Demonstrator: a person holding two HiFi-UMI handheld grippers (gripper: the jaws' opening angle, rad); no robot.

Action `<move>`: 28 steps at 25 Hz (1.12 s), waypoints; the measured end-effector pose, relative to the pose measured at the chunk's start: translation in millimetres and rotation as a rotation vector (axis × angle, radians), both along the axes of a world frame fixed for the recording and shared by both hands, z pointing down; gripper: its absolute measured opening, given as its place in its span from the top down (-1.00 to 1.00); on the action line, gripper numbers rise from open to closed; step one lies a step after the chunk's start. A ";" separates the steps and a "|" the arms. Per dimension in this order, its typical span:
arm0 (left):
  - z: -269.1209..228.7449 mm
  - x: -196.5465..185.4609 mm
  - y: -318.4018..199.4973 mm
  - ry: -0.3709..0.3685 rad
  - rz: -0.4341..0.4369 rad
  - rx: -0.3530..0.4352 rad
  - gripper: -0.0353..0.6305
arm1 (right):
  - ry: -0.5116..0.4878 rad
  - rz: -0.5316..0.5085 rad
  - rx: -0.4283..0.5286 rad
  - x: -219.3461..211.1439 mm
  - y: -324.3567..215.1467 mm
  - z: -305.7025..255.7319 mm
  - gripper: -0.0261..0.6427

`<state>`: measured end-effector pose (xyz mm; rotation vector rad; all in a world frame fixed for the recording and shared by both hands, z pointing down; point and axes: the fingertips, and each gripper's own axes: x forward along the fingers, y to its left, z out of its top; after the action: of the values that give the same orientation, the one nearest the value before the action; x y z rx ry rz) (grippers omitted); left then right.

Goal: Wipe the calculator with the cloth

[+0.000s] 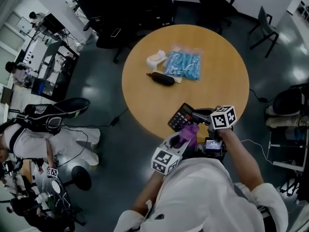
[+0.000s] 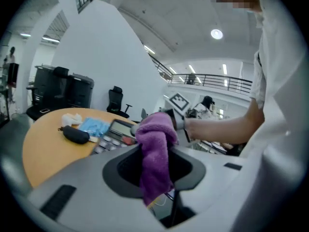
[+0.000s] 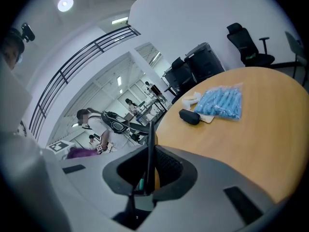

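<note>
Left tongs (image 1: 186, 138) pinch cloth (image 2: 155, 139); right tongs (image 3: 147, 174) pinch calculator (image 1: 180, 116) at worktop (image 1: 140, 81) edge. Cloth beside calculator; wiping likely not yet done.

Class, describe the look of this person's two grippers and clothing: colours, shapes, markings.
The left gripper and right gripper have pale grey moulded bodies with dark jaw recesses. Each carries a white cube printed with black square markers. The person wears a white top with short sleeves.

Place: it was an open office-lab hall.
Furniture: a round wooden table (image 1: 222, 91) and black office chairs (image 3: 248, 47).
Surroundings: cluttered workbenches (image 1: 48, 57) and an upper-floor railing (image 2: 217, 79).
</note>
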<state>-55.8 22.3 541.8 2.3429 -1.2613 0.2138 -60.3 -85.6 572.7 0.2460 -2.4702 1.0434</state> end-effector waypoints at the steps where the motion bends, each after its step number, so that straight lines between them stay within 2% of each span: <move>1: -8.0 -22.1 -5.0 0.000 -0.064 0.016 0.56 | 0.002 -0.006 0.006 0.1 1.8 -1.1 0.77; 4: -15.4 -87.9 -25.4 -0.055 -0.234 0.038 0.56 | 0.007 -0.034 0.028 0.2 8.9 -3.4 0.77; 6: -10.2 -113.8 -36.7 -0.119 -0.287 0.027 0.56 | 0.004 -0.051 0.042 -1.1 14.8 -6.6 0.77; 8: -0.5 -115.5 -41.7 -0.190 -0.266 0.005 0.56 | -0.005 -0.051 0.056 -2.7 19.1 -12.0 0.77; 10: 10.8 -95.4 -38.5 -0.215 -0.193 -0.017 0.56 | -0.018 -0.033 0.066 -3.1 19.2 -17.9 0.77; 13: 20.8 -54.6 -24.5 -0.148 -0.101 -0.034 0.56 | -0.014 0.001 0.087 -0.6 12.6 -21.5 0.77; 18: 29.6 1.2 -1.9 -0.015 0.000 -0.079 0.56 | -0.027 0.063 0.075 11.5 2.4 -25.6 0.77; 20: 31.7 18.5 6.4 0.021 0.045 -0.098 0.56 | -0.036 0.085 0.063 15.6 -0.1 -25.3 0.77; 22: 33.4 31.5 13.5 0.027 0.094 -0.102 0.56 | -0.034 0.103 0.071 19.5 -3.7 -23.6 0.77; 24: 30.3 29.8 17.4 0.005 0.097 -0.086 0.56 | 0.004 0.095 0.139 22.6 -4.6 -22.5 0.77; 26: 15.8 6.2 15.1 -0.044 0.030 -0.044 0.56 | 0.069 0.052 0.237 24.1 1.4 -22.3 0.77; 27: 4.5 -11.6 10.7 -0.105 -0.016 -0.008 0.56 | 0.105 0.019 0.284 23.8 6.6 -21.8 0.77; 28: -8.1 -30.0 3.9 -0.196 -0.055 0.040 0.56 | 0.136 -0.018 0.322 22.9 12.9 -20.9 0.77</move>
<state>-85.7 26.2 533.7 2.3633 -1.4325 0.4127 -37.4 -72.7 551.8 0.3797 -2.4994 0.5945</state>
